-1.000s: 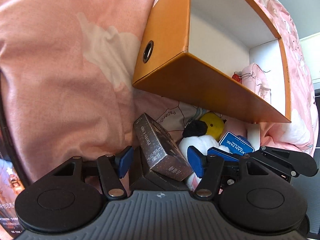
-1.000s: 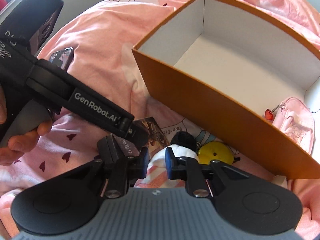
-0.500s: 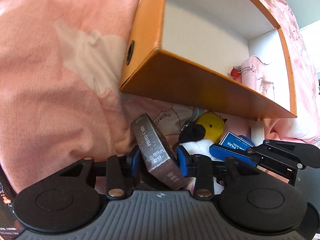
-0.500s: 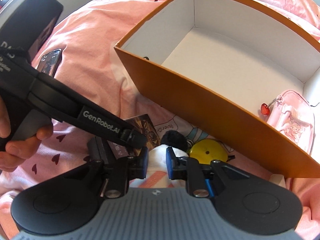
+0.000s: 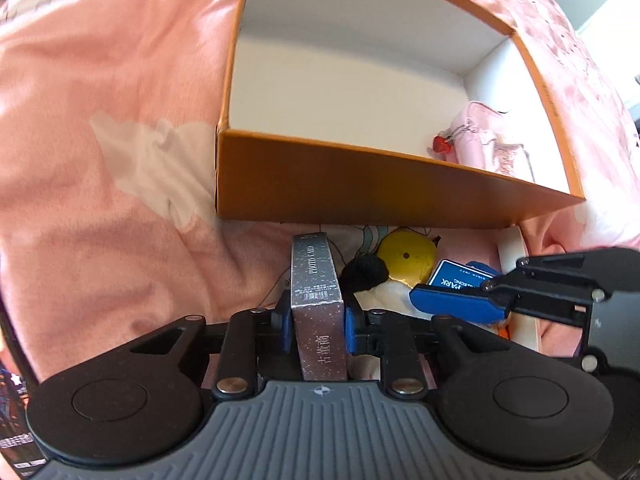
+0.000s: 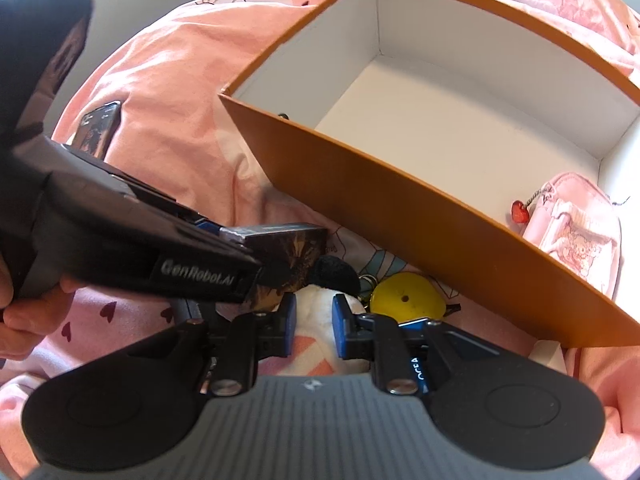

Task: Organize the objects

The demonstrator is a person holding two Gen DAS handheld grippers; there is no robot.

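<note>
Left gripper: jaws closing, blue pads pressed on the two broad faces of the photo card box, gripped across its thin dimension near the lower end, box held upright just in front of the orange storage box.

Right gripper: jaws narrowly set, pinching the plush toy at its white body; the stuffing bulges a little between the pads.

Photo card box: dark, speckled, printed cardboard, rigid, sharp-edged. Probably light. The glossy wrap looks slippery, so a grip on the flat faces, as now, seems the sound one; a corner grip would likely let it swivel.

Plush toy: white body, black tuft, pink-striped cloth. Soft, light, not fragile. It will likely sag and swing from a pinch, so the thick middle is the best hold. It lies on the bedding against the storage box's near wall.

Yellow disc: hard-looking, with a ring or clip beside it; touching the plush.

Blue tag: lettered, flat, partly hidden behind the other tool.

Orange storage box: open top, white inside, stiff walls. Holds one item, a pink pouch with a red heart charm, in the right-hand end. Rest of the floor bare.

Pink bedding: soft, uneven footing for everything on it.

Phone: lying on the bedding, well apart.
</note>
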